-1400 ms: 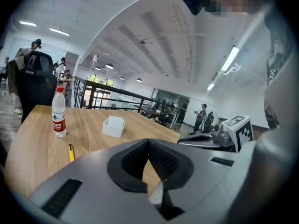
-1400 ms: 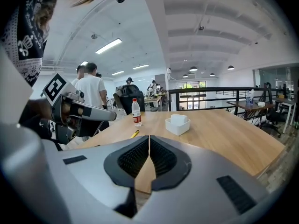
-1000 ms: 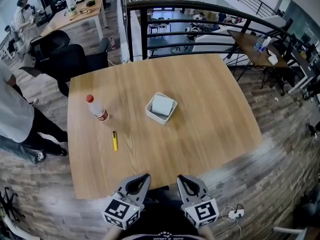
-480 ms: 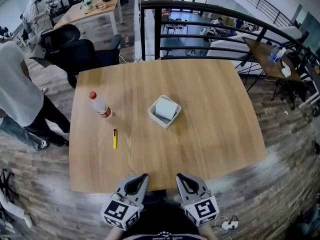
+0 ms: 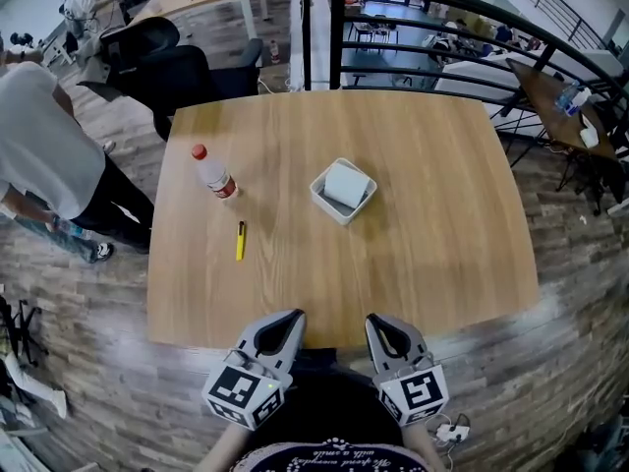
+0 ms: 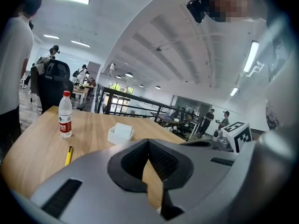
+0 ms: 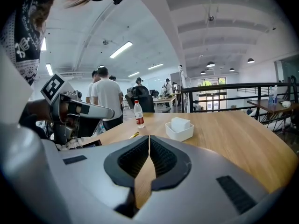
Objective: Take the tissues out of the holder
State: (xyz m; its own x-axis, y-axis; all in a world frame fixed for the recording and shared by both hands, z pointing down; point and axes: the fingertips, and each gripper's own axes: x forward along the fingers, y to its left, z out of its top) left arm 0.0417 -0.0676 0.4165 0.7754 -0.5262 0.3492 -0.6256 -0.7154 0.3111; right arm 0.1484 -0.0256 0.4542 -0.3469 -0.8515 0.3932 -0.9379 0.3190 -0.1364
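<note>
1. Your left gripper [image 5: 293, 319] and right gripper [image 5: 374, 323] were at the near edge of the table [image 5: 442, 214]. Both had their jaws pressed together and held nothing.
2. The tissues [image 5: 347, 182] lay in the white holder [image 5: 326, 205] near the table's middle.
3. The holder looked light. It could lift with the tissues if nothing pinned it down.
4. The head view showed the stack from above. The gripper views showed it poking above the rim.

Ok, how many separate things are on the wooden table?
3: a water bottle at the left, a yellow pen just nearer than it, and the filled tissue holder mid-table.
</note>
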